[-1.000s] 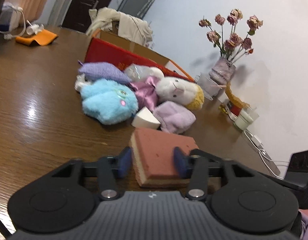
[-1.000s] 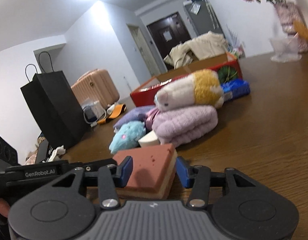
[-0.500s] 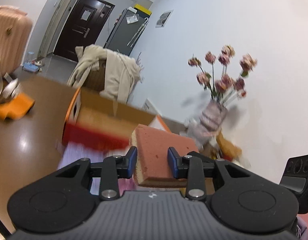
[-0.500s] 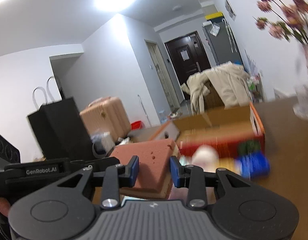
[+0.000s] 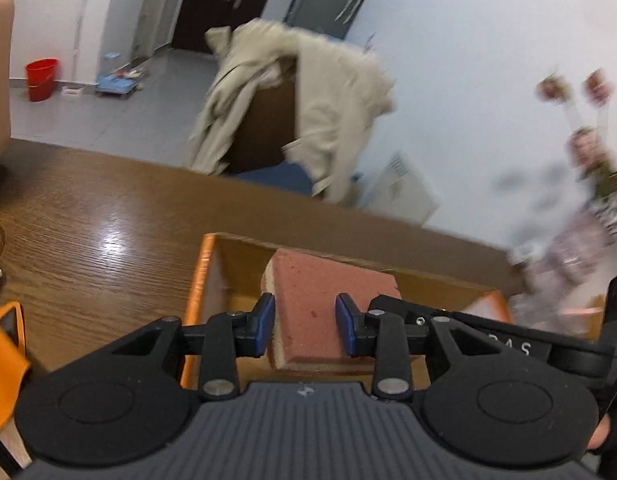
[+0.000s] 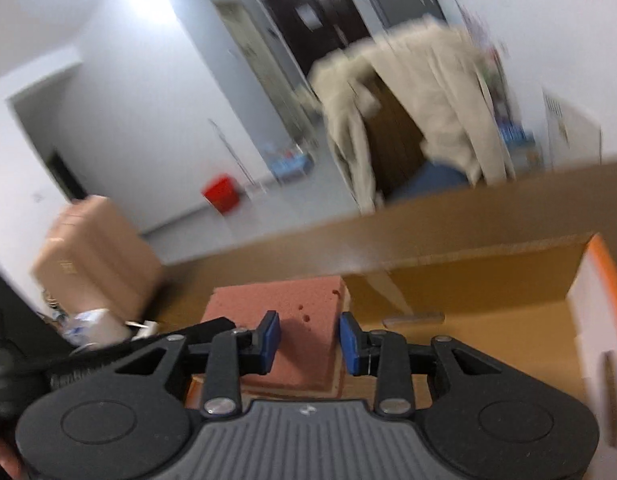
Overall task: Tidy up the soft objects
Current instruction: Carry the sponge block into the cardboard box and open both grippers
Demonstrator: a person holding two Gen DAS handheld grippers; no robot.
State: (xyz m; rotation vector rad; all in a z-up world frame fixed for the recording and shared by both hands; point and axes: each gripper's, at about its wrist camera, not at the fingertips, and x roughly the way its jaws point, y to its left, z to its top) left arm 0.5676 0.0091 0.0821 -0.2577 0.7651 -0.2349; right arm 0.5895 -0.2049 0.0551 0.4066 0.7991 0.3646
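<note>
- Left wrist view: the left gripper point(image 5: 304, 326) has its two blue pads point(image 5: 264, 324) pressed against the sides of a pink sponge point(image 5: 328, 292), so its fingers are clamped on it.
- The sponge has a pink top and a pale yellow layer underneath, seen along its near and left edges.
- It is held above the open cardboard box point(image 5: 206, 268), which has an orange outer edge and a plain brown inside; the sponge sits over the box's left part.
- The box stands on a brown wooden table point(image 5: 88, 216), which shows a bright glare spot to the left of the box.
- Beyond the table a beige coat point(image 5: 308, 92) hangs over a chair, and a red bucket point(image 5: 40, 78) stands on the grey floor at far left.
- Blurred flowers in a vase point(image 5: 576, 240) show at the right edge.
- Right wrist view: the right gripper point(image 6: 310, 340) also closes its blue pads point(image 6: 350, 342) on the same sponge point(image 6: 292, 320), gripping it from the other end; small holes show in the pink top.
- Part of the left gripper's black body point(image 6: 148, 340) appears at lower left, just beside the sponge.
- The box point(image 6: 488, 296) lies open below and to the right, with its white and orange side wall at far right.
- A beige suitcase point(image 6: 92, 256) stands at left; the background is motion-blurred.
</note>
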